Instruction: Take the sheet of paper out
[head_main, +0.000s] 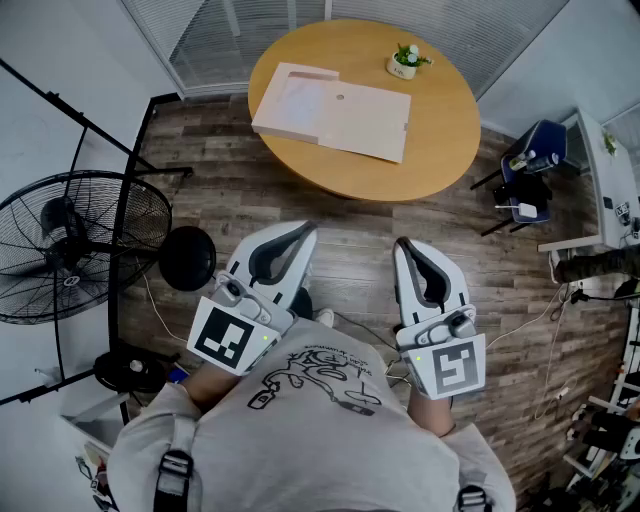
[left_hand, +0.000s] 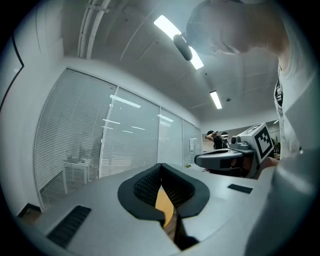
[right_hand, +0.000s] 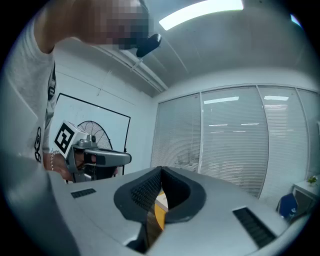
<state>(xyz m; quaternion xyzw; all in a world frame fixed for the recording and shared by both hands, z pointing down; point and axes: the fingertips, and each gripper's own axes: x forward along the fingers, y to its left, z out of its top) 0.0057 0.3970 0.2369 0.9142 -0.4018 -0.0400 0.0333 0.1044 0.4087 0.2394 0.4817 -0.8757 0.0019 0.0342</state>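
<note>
A grey T-shirt (head_main: 300, 440) with a black line drawing sat under dark buckled straps (head_main: 174, 468); the white left gripper (head_main: 303, 229) and right gripper (head_main: 402, 243) bore square-marker cubes (head_main: 222, 338).

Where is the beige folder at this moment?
In the head view the beige folder lies flat on the round wooden table, left of centre, the small potted plant beyond its far right corner.

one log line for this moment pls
phase: not started | left gripper: shut, empty | right gripper: shut, empty | envelope: flat on table, untouched
</note>
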